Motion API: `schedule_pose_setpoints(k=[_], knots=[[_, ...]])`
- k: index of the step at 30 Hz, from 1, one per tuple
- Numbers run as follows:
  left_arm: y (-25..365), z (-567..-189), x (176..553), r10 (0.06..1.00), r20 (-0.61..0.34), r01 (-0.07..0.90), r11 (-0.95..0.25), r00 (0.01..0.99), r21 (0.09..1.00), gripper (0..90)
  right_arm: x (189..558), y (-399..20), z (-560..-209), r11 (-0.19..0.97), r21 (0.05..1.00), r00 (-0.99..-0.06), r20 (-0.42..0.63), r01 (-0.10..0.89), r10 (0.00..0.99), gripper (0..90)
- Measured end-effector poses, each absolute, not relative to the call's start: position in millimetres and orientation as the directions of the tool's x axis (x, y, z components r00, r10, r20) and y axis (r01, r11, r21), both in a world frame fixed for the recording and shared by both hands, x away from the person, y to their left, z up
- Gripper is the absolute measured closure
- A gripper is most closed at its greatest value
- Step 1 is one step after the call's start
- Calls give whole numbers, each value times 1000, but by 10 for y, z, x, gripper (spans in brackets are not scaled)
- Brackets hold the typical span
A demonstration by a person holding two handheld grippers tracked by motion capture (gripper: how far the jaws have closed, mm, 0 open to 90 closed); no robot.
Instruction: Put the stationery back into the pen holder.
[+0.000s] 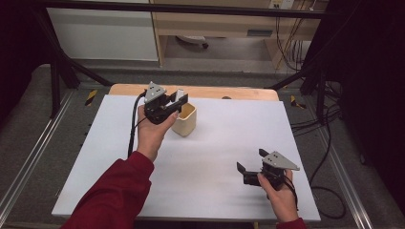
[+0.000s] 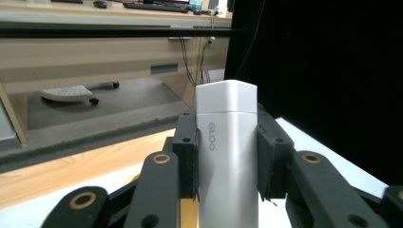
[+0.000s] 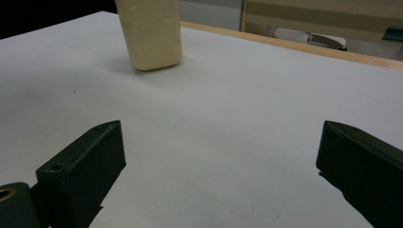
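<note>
While the white stick [image 2: 227, 156] is clamped by the left gripper [image 1: 173, 102] above the cream cup [image 1: 185, 120], the right gripper [image 1: 249, 166] is held with jaws apart over the bench [image 1: 215, 152].

A flat white rectangular tabletop [image 1: 215, 157] takes up the middle of the scene, with a pale wooden strip [image 1: 239, 92] along its far edge. Grey carpet [image 1: 28, 124] surrounds it. A black metal frame bar [image 1: 191, 8] crosses the far side, and slanted black struts [image 1: 71, 67] come down at far left. Two yellow-and-black striped tape marks [image 1: 90, 97] lie on the floor by the far corners. Loose black cables [image 1: 329, 157] trail over the floor at right. Beyond stand a white cabinet [image 1: 102, 33] at far left and a light wooden desk [image 1: 215, 21], with a white wheeled chair base [image 1: 191, 40] beneath it.
</note>
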State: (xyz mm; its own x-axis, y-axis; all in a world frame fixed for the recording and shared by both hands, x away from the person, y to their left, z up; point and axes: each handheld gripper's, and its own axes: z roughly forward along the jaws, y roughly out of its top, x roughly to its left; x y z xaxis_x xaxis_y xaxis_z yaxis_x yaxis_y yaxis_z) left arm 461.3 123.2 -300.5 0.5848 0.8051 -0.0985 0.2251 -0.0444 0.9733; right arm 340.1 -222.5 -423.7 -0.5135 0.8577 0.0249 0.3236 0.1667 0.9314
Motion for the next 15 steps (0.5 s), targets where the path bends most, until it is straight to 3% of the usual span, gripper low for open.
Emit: schedule_pose_setpoints(k=[15], knots=[[1241, -2993, 4807, 833, -75, 200, -43, 548, 979, 664, 3413, -2220, -4243, 178, 933, -520, 12, 314, 854, 28]])
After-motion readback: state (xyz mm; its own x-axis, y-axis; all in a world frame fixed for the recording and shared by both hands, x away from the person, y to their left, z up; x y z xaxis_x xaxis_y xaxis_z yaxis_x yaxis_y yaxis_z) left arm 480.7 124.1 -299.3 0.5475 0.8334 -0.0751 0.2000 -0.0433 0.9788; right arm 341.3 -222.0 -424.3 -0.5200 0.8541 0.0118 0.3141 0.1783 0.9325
